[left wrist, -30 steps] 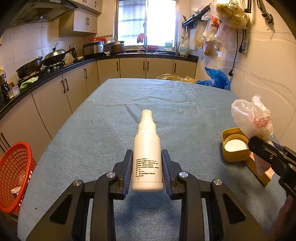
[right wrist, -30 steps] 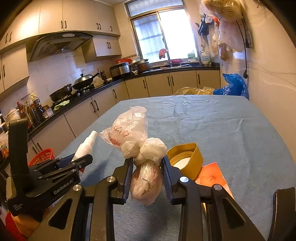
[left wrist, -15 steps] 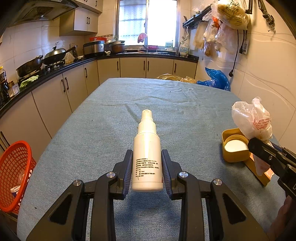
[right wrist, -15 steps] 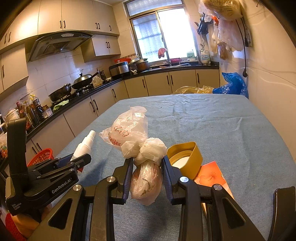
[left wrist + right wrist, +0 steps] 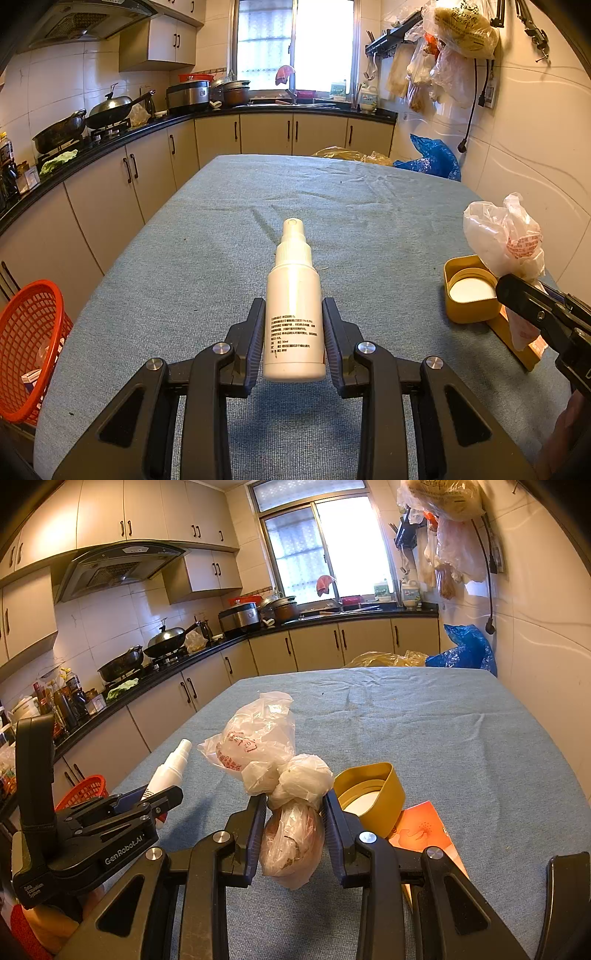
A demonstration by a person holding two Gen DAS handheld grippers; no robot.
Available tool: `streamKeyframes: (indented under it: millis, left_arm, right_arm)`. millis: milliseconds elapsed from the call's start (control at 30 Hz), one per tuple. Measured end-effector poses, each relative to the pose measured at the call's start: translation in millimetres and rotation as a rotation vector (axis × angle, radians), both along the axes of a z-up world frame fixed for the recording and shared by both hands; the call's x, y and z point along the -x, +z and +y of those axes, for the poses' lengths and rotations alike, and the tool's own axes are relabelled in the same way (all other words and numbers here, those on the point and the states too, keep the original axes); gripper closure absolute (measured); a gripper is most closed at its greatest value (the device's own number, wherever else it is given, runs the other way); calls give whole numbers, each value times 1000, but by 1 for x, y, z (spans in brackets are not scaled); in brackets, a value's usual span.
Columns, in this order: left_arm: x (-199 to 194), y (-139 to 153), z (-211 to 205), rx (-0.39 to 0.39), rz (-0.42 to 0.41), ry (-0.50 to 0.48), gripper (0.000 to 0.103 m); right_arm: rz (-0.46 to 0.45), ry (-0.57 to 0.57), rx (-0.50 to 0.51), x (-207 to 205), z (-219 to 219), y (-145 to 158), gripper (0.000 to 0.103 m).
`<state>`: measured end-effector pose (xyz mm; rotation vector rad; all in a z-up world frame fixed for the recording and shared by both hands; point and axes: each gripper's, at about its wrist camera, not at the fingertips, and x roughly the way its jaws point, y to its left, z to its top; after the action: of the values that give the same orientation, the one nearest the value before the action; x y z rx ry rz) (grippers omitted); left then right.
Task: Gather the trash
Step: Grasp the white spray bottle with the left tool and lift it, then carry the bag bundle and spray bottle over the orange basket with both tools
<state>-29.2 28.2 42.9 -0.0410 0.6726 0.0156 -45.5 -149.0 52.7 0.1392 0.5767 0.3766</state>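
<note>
Blue cloth covers the kitchen table under both grippers. Left gripper is clamped on a white spray bottle, nozzle pointing away beyond the fingertips, lifted off the cloth. Right gripper grips a knotted plastic bag just below its knot, the loose top bulging ahead of the fingers. Just right of those fingers sits a yellow lid on an orange card. Left of the table, low down, stands a red basket.
</note>
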Motion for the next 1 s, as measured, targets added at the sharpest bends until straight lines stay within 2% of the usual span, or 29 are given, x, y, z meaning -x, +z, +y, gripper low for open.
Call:
streamKeyframes:
  millis: [300,433,767,1000]
  left_arm:
    - [9,5,13,17,9,15,74]
    - [23,14,29,32,-4,32,74]
    - [62,48,99,75,-78,144,74]
    - [88,58,158,100,-107,257,74]
  right_arm:
    - [56,6,-75,-4,-9,1,70]
    - [75,30,-81,1,3,6,70]
    - [97,205,-67,12,76,26,70]
    - [128,314,-61,13,137,34,70]
